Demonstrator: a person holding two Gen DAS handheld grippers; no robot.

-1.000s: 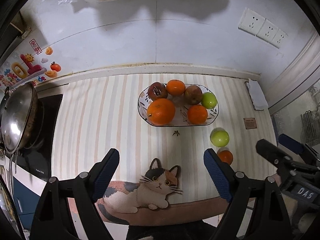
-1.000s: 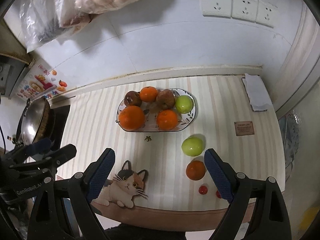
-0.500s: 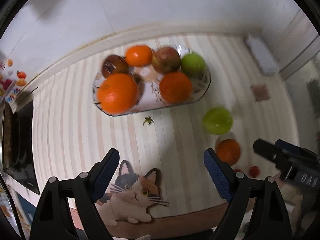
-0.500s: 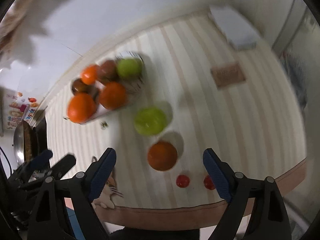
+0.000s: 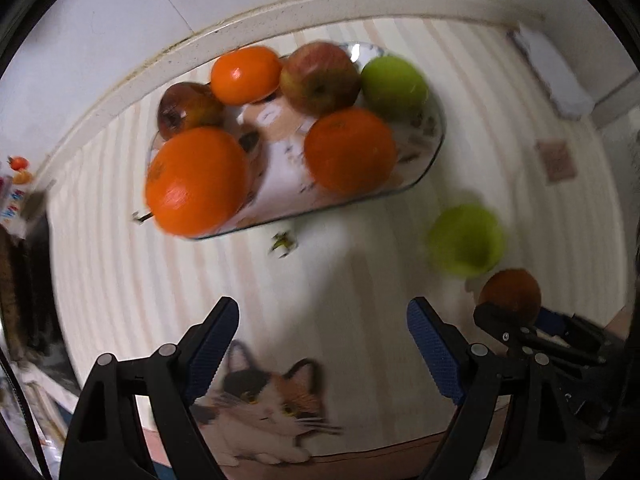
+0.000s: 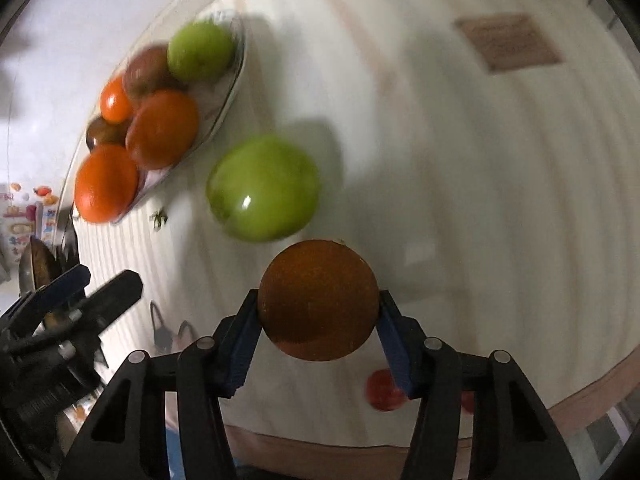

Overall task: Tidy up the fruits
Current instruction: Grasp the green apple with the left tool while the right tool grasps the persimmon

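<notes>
No writing on the brown tag (image 6: 508, 42) reads through the blur. Your right gripper (image 6: 318, 322) is closing, its fingers against the dark orange (image 6: 318, 300) on the striped tabletop (image 6: 460, 184). Green apple (image 6: 262, 188) sits just beyond, fruit plate (image 5: 434, 148) farther. Your left gripper (image 5: 324, 344) hangs open, empty, above the cat print (image 5: 264, 404).
</notes>
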